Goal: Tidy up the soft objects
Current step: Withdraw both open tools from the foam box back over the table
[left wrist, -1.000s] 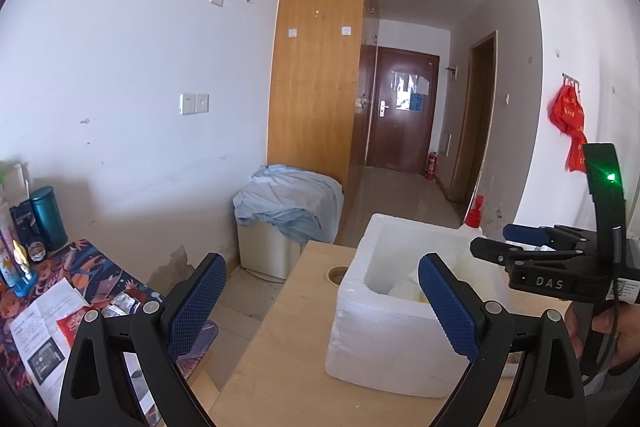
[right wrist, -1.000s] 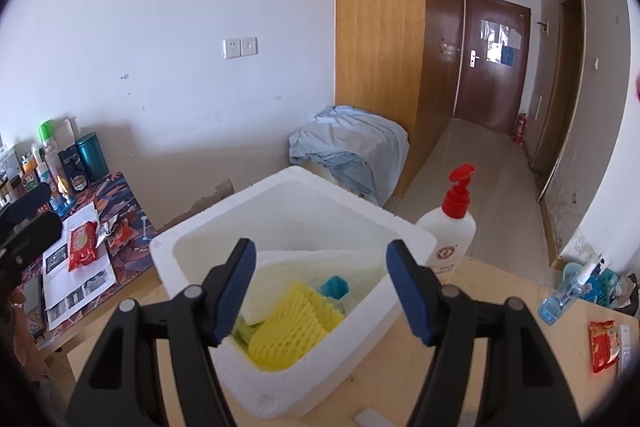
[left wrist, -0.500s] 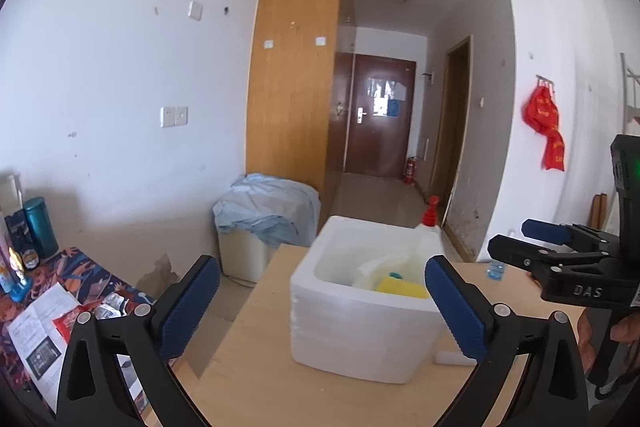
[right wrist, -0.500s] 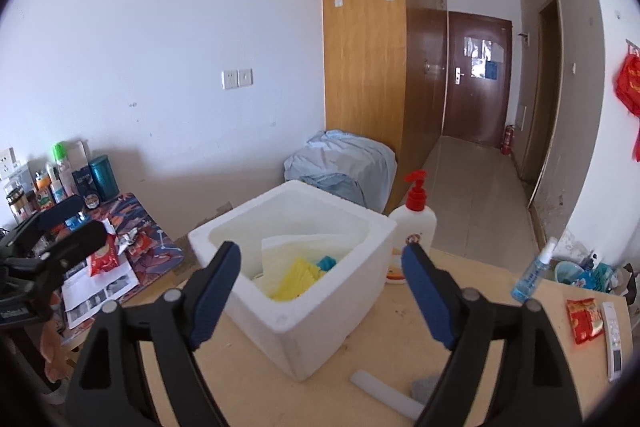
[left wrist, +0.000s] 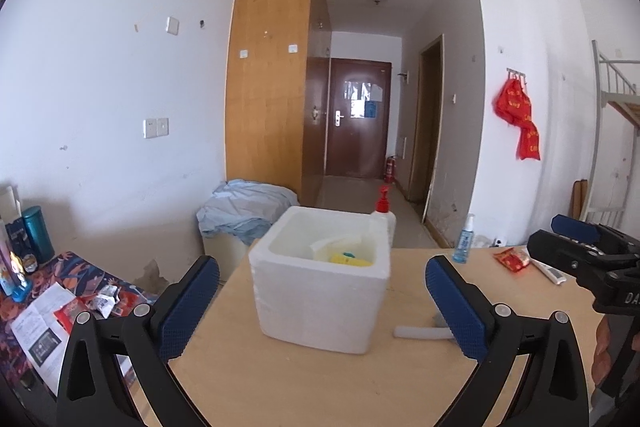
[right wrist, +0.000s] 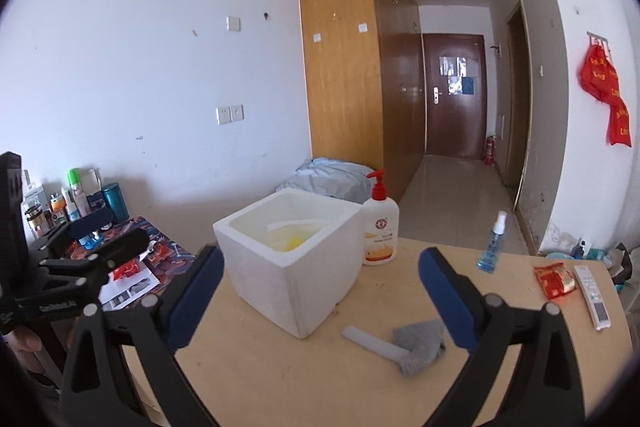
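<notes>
A white foam box (left wrist: 320, 291) (right wrist: 292, 267) stands on the wooden table (left wrist: 320, 379) (right wrist: 320, 379). Yellow foam netting (left wrist: 344, 259) (right wrist: 294, 242) and a white foam sheet (left wrist: 336, 243) lie inside it. A grey brush with a pale handle (right wrist: 404, 345) lies on the table right of the box; its handle (left wrist: 420, 333) shows in the left view. My left gripper (left wrist: 320, 307) is open and empty, held back from the box. My right gripper (right wrist: 320, 295) is open and empty, also back from the box.
A lotion pump bottle (right wrist: 380, 223) stands behind the box. A blue spray bottle (right wrist: 491, 247), a red snack packet (right wrist: 556, 281) and a remote (right wrist: 594, 297) lie at the right. A cluttered side table (right wrist: 80, 219) stands left.
Both grippers have pulled back and away from the foam box, which now looks smaller and farther. Both stay open and empty.
</notes>
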`<state>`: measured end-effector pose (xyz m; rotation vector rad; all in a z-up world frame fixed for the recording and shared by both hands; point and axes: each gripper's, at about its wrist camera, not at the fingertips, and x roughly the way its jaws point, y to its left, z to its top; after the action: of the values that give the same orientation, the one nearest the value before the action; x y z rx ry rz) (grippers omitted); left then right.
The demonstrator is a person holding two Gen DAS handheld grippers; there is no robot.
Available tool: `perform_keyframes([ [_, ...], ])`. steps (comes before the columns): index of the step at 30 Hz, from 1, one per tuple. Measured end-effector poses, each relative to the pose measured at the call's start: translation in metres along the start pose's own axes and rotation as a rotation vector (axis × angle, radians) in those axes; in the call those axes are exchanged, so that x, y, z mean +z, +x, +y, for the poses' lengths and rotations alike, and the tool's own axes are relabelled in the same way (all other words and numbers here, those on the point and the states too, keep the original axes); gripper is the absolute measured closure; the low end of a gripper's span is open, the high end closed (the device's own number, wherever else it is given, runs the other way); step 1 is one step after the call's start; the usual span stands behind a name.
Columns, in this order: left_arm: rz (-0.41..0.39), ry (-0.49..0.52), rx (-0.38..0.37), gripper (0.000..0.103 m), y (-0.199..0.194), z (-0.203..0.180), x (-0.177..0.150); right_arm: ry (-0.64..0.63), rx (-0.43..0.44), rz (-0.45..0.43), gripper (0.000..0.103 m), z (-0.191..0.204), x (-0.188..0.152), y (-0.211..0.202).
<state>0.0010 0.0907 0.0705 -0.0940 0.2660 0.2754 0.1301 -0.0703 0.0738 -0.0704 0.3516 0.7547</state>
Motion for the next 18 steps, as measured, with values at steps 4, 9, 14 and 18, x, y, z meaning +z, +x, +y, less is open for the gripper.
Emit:
perform_keyframes([
  [4,-0.031,-0.013,-0.020,0.000,-0.022,-0.004,-0.004,0.009,-0.006,-0.027,0.001,0.003,-0.008,-0.025],
  [9,-0.057,-0.010,-0.036,0.000,-0.039,-0.013,-0.008,0.013,-0.010,-0.052,0.000,0.006,-0.017,-0.052],
  [14,-0.067,0.008,-0.053,0.000,-0.048,-0.024,-0.010,0.001,-0.039,-0.077,0.000,0.008,-0.028,-0.072],
  [18,-0.075,0.019,-0.076,0.000,-0.053,-0.031,-0.011,0.014,-0.055,-0.085,0.000,0.007,-0.032,-0.082],
])
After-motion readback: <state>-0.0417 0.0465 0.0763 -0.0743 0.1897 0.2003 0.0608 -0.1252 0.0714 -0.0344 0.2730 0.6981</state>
